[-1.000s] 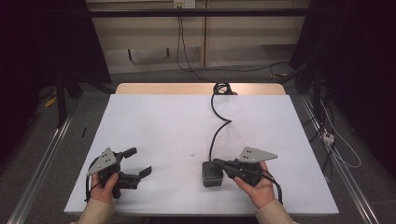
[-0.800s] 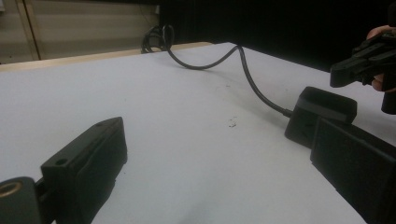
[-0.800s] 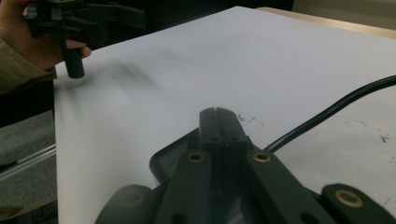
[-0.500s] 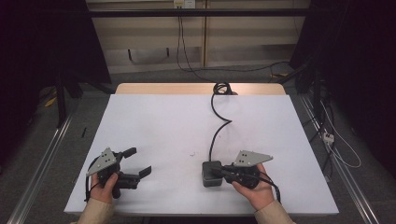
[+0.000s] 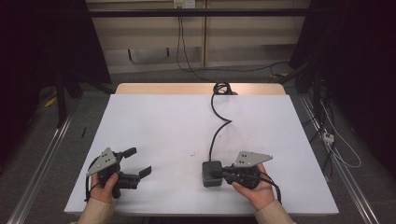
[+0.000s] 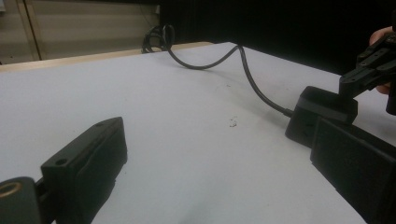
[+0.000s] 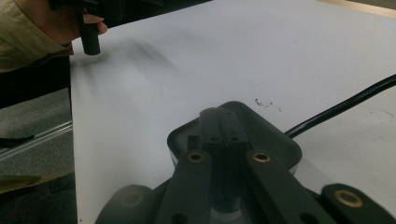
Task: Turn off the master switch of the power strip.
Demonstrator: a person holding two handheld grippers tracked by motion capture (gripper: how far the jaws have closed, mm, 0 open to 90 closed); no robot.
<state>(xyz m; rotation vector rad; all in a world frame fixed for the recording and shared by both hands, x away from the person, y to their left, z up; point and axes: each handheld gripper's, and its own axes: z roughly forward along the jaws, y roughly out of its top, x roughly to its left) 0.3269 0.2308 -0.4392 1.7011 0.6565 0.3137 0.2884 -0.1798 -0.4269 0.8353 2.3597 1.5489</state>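
Note:
A black box [image 5: 210, 175] lies on the white table [image 5: 187, 121] near the front, with a black cable [image 5: 215, 133] running from it to a coil at the far edge. My right gripper [image 5: 223, 171] is shut, its jaws pressed together and lying on the box's top [image 7: 243, 116], nothing between them. The shut tips of my right gripper [image 7: 219, 122] rest near the middle of the lid. My left gripper [image 5: 138, 162] is held wide open above the table's front left, apart from the box [image 6: 322, 109]. Between the jaws of my left gripper [image 6: 219, 135] is only bare table.
The cable's coil [image 5: 223, 87] sits at the far edge on a wooden strip. A small dark speck [image 5: 192, 152] marks the table's middle. Metal rails [image 5: 42, 163] and loose wires [image 5: 341, 144] lie on the floor either side.
My right gripper has tilted and edged left, so its shut tips now lie on the box's top. The left gripper has stayed in place, still open.

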